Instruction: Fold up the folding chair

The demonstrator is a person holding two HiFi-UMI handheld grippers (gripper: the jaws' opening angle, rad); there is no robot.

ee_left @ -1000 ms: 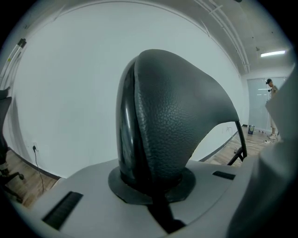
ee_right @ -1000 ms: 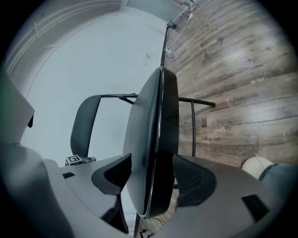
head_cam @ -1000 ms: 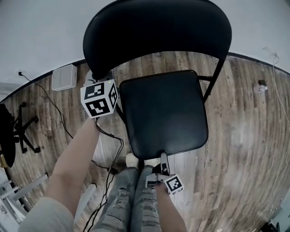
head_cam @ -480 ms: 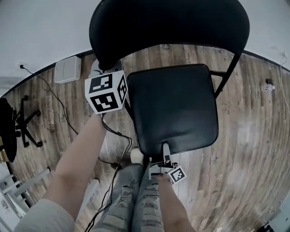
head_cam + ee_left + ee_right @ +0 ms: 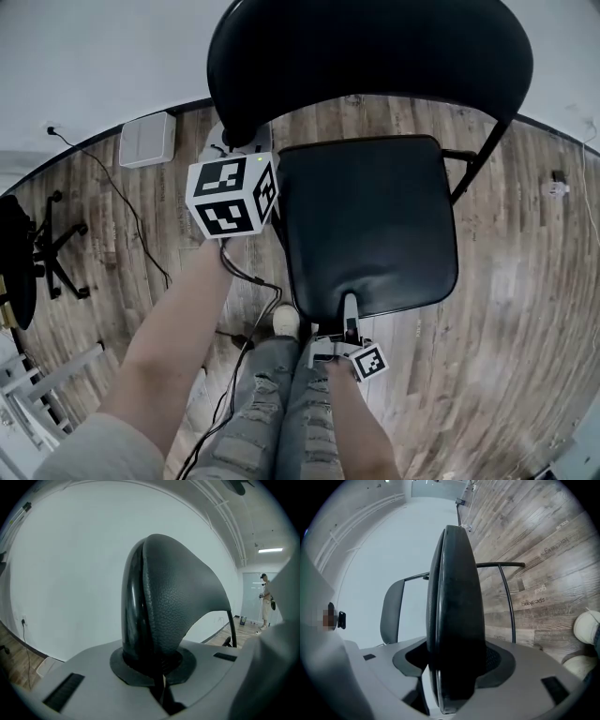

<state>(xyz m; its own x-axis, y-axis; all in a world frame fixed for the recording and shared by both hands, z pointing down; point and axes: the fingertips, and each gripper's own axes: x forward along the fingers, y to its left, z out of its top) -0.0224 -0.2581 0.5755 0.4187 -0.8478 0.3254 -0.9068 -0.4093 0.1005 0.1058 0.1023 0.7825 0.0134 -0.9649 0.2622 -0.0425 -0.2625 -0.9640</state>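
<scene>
Pinching backrest [image 5: 366, 47] edge, upper left: left tool [image 5: 239, 142], jaws clamped tight. Right tool [image 5: 349, 323] gripping seat [image 5: 370, 225] front edge, lower centre. Left gripper view alone showing distant person [image 5: 265, 599], far right.

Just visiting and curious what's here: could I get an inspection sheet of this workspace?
Surface: wooden floor.
Job's things: seat and backrest, not yet folded together.
Clutter: white box by the wall; office-chair base at left.
Grippers: left gripper shut on the backrest's end; right gripper shut on the seat's front edge.
Cables: cable trailing from the left gripper; second cable across the floor.
Surroundings: white wall; a person far off.
</scene>
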